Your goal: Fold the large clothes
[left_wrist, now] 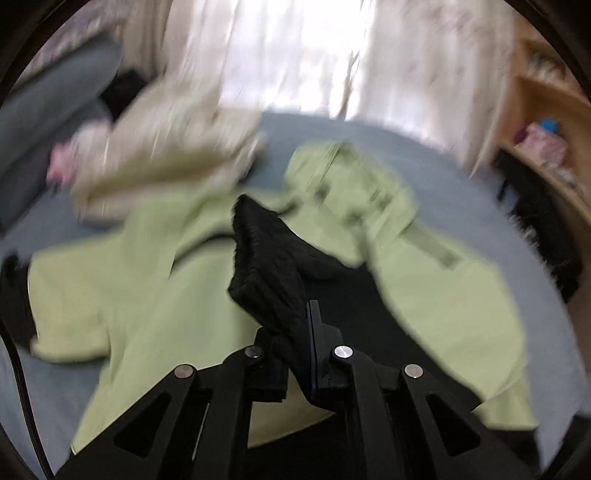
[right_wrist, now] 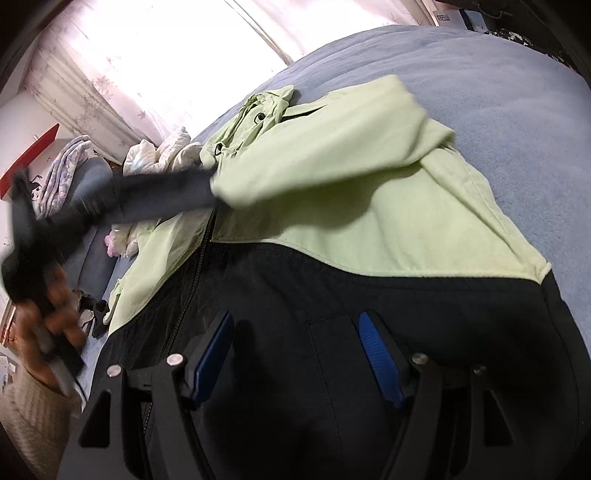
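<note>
The jacket, pale green on top and black below, lies spread across the blue bed cover, zip running up its middle. The left gripper is pinched tight on the black knit cuff of one sleeve, and in the right wrist view that sleeve stretches out to the left across the jacket's chest, off the cloth beneath it, with the person's hand blurred at the left edge. The right gripper hangs over the near black hem with its blue pads well apart and nothing between them. Beyond the jacket to the far left sits a heap of cream and white bedding with a scrap of pink, against a grey-blue cushion. Pale flowered curtains glow at the far side, a wooden shelf stands at the right in the left wrist view, and a red board shows at the left edge. A box in the far right corner carries print too small to read.
</note>
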Tool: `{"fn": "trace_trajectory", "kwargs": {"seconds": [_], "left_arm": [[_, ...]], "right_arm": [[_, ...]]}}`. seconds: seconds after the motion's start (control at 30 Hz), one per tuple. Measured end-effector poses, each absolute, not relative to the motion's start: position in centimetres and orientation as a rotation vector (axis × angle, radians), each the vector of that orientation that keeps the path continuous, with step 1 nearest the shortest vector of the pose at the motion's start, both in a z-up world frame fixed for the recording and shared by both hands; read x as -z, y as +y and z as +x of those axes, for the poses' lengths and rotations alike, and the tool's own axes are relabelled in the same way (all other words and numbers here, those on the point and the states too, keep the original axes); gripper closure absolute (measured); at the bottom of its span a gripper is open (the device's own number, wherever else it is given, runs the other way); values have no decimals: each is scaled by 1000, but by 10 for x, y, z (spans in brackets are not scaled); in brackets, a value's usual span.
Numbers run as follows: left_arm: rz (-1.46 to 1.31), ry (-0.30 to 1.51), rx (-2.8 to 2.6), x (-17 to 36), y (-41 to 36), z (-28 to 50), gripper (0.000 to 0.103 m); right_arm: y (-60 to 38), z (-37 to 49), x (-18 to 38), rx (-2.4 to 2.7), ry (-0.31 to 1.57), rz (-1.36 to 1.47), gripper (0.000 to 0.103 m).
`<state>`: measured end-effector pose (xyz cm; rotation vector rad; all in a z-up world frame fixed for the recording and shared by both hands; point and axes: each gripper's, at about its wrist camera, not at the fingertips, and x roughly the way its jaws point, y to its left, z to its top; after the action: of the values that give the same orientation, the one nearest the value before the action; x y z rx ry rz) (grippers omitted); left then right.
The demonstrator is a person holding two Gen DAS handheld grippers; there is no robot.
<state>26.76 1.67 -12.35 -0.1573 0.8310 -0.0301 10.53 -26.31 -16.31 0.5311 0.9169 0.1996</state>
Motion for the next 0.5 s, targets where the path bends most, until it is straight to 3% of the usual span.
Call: {"fn": "trace_trajectory", "kwargs": {"seconds": [0.13,0.2,0.4,0.5], "left_arm": [[-317,1009,32,179,51,271,86],[-426,993,46,184,64,265,83],[-544,970,86,182,84,262,57],[-581,968,87,188,93,272,57]], "right_arm": [[-262,106,164,-193,923,514,32],[-260,107,163,-187,926,500,32],[-245,111,159,-175,950,428,26],[-241,110,158,-158,967,381,26]]}}
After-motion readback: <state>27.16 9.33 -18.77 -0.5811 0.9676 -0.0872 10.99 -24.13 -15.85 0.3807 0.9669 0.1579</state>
